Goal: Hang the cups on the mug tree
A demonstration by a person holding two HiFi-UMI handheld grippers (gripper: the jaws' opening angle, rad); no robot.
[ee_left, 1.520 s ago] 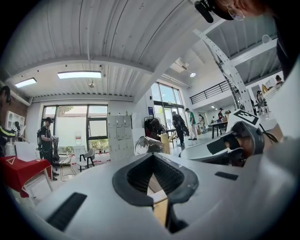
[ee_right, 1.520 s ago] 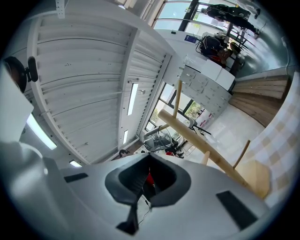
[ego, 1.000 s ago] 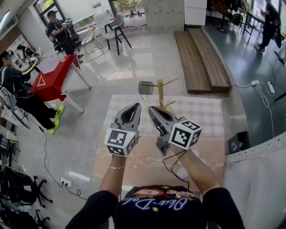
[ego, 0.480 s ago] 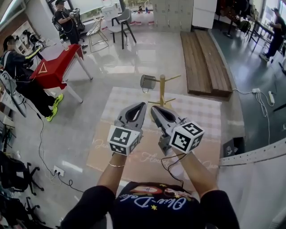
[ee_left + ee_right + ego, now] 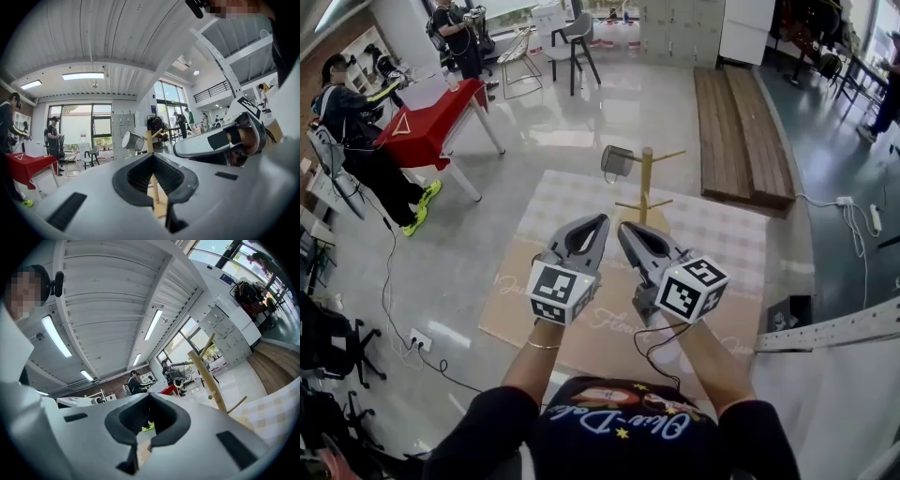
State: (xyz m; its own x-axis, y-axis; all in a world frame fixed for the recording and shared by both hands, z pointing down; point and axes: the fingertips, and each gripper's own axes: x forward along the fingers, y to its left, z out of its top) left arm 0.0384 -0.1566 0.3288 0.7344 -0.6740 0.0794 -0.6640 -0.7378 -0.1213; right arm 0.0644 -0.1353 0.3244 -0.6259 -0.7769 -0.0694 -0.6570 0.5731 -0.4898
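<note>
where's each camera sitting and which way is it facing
Head view: on the person's head, looking steeply down at the mat, mug tree and hung cup; both forearms, left gripper and right gripper show.
Left gripper view: on the left gripper, facing the mug tree across the room; its shut jaws and the right gripper show.
Right gripper view: on the right gripper, tilted, tree at right; its shut jaws show.
All three share the mug tree and cup.

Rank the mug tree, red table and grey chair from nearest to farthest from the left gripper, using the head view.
1. Mug tree: on the mat, just ahead of the left gripper.
2. Red table: off to the left.
3. Grey chair: far back.
</note>
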